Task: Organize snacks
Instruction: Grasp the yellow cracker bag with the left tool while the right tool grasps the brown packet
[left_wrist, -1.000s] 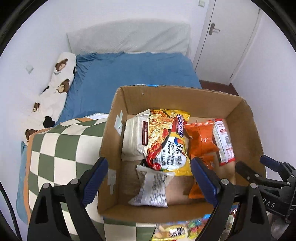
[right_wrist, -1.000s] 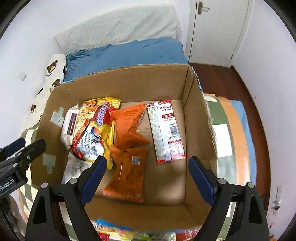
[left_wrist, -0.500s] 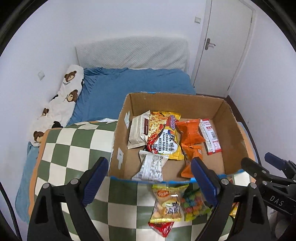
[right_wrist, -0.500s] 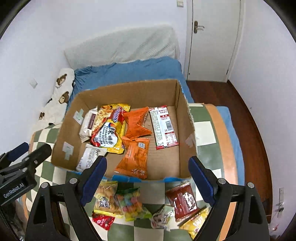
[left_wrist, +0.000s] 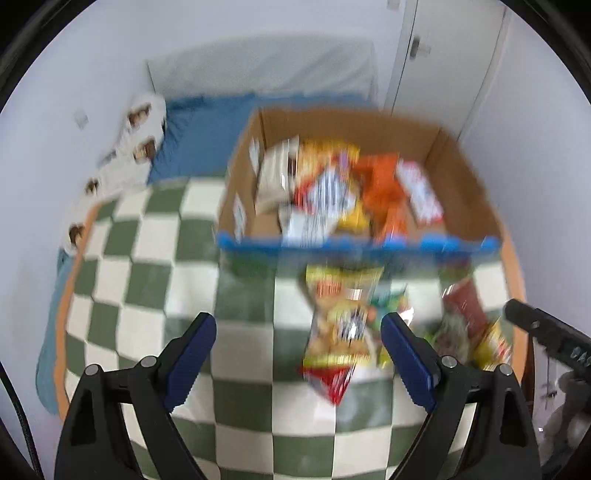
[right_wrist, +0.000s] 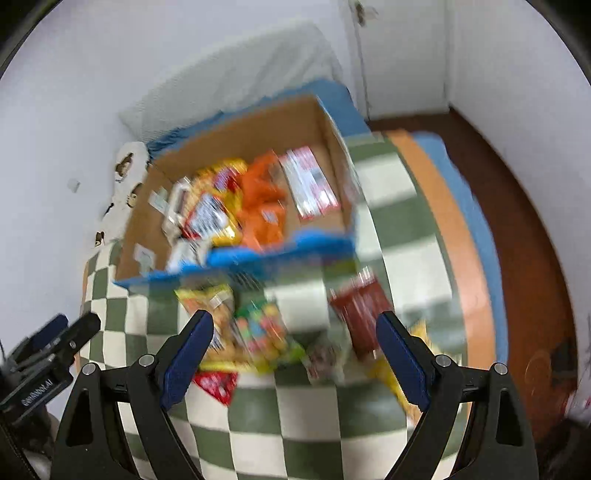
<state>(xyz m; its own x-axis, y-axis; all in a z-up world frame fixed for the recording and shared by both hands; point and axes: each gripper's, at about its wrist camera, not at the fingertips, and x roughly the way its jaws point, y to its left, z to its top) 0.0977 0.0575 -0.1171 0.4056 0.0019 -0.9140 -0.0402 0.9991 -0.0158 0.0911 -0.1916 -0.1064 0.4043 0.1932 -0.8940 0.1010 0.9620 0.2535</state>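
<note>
1. Bed (left_wrist: 207, 140): blue sheet, partly covered by a green-and-cream checkered blanket (left_wrist: 147, 280), which carries the box and the loose snacks.
2. Cardboard box (left_wrist: 461, 184): open top, blue strip along its near edge. Contents: a yellow noodle pack (left_wrist: 325, 184), orange packets (left_wrist: 380, 181), a red-and-white packet (left_wrist: 419, 192) and pale wrappers. Print on all of them is blurred and unreadable.
3. Loose snacks on the blanket, just in front of the box: a yellow-and-red bag (left_wrist: 338, 325), a multicoloured candy bag (right_wrist: 258, 332) and a dark red packet (right_wrist: 360, 314). Labels illegible.
4. Left gripper (left_wrist: 299, 339): fingers wide apart, empty, above the yellow-and-red bag.
5. Right gripper (right_wrist: 295, 339): fingers wide apart, empty, above the loose snacks.
</note>
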